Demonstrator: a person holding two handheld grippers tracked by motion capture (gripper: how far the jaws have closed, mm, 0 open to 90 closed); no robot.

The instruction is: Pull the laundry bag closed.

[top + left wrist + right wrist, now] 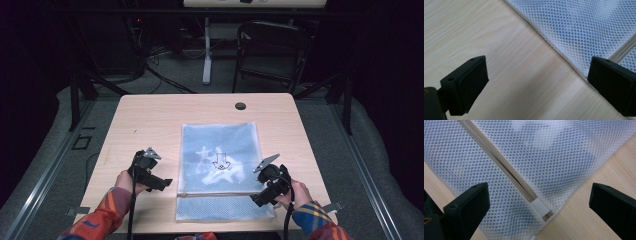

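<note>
Wooden table (150,120) bears mesh bag (220,150) (lying flat).

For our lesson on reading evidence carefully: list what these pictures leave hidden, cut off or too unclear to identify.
1. High view: contents of the mesh bag; the netting blurs the blue item and its dark print.
2. High view: small dark round thing at the table's far edge, too small to identify.
3. Right gripper view: the zipper runs off the top edge.
</note>
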